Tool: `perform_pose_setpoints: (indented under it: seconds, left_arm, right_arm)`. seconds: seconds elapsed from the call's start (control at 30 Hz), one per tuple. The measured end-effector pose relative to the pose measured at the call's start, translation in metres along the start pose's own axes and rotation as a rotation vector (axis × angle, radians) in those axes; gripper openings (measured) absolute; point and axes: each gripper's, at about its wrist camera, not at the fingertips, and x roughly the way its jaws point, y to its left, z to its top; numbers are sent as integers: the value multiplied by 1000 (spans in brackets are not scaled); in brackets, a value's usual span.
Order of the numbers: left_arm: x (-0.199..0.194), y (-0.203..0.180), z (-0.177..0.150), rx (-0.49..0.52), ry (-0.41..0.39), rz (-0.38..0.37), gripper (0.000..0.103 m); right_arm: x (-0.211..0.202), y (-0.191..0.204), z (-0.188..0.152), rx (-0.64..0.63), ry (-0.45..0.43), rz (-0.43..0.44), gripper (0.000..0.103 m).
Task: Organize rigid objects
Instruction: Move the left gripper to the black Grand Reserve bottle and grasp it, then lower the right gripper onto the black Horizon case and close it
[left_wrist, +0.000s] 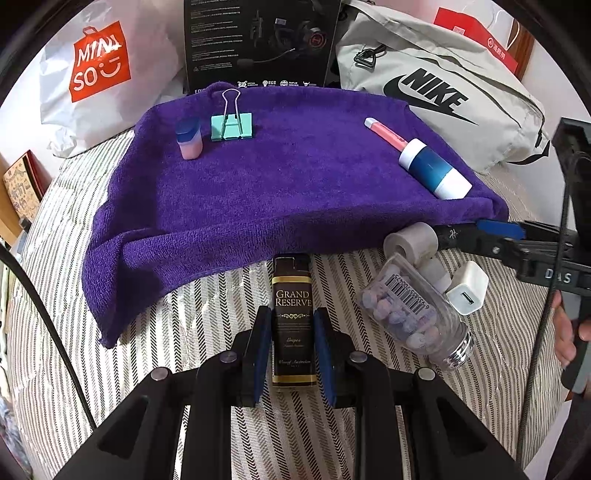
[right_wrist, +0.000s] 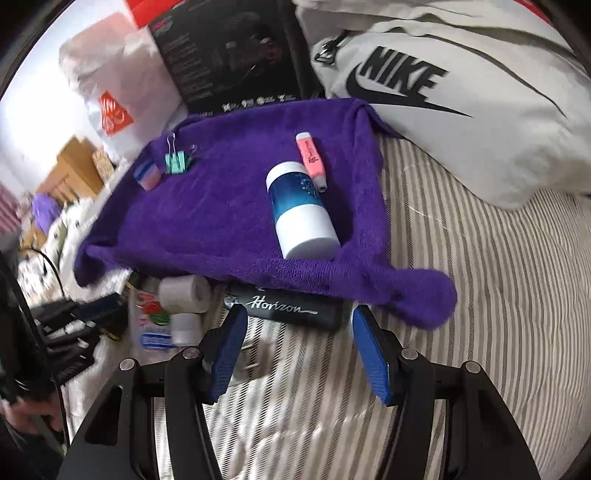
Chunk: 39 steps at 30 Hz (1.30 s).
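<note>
My left gripper (left_wrist: 292, 321) is shut on a black "Grand Reserve" lighter (left_wrist: 293, 317), holding it over the striped bed just in front of the purple towel (left_wrist: 258, 184). On the towel lie a pink sharpener (left_wrist: 190, 142), a green binder clip (left_wrist: 232, 123), a pink highlighter (left_wrist: 386, 133) and a blue-white bottle (left_wrist: 434, 168). My right gripper (right_wrist: 299, 339) is open and empty, just before a black "Horizon" case (right_wrist: 291, 308) at the towel's front edge. The bottle (right_wrist: 301, 210) and highlighter (right_wrist: 312, 160) also show in the right wrist view.
A clear bottle of pebbles (left_wrist: 413, 314), grey tape rolls (left_wrist: 412, 242) and a white charger (left_wrist: 467, 288) lie on the bed right of the lighter. A Miniso bag (left_wrist: 99, 74), a black box (left_wrist: 258, 40) and a Nike bag (left_wrist: 443, 96) stand behind the towel.
</note>
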Motion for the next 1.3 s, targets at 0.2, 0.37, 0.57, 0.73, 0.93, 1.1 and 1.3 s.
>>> perform_pose_setpoints:
  seconds: [0.2, 0.37, 0.57, 0.73, 0.93, 1.1, 1.3]
  left_arm:
    - [0, 1, 0, 1, -1, -11, 23]
    - [-1, 5, 0, -16, -3, -34, 23]
    - [-1, 4, 1, -10, 2, -33, 23]
    - [-1, 4, 1, -10, 8, -33, 23]
    - [0, 4, 2, -11, 10, -35, 23]
    - [0, 4, 2, -10, 9, -34, 23]
    - [0, 3, 2, -10, 9, -30, 23]
  right_arm:
    - [12, 6, 2, -87, -4, 14, 61]
    - [8, 11, -7, -148, 18, 46, 59]
    - [5, 18, -10, -195, 36, 58, 55]
    - [15, 26, -3, -259, 42, 14, 55]
    - [17, 47, -9, -402, 26, -18, 40]
    - [6, 31, -19, -331, 49, -7, 32]
    - [-10, 9, -38, -237, 79, -3, 25]
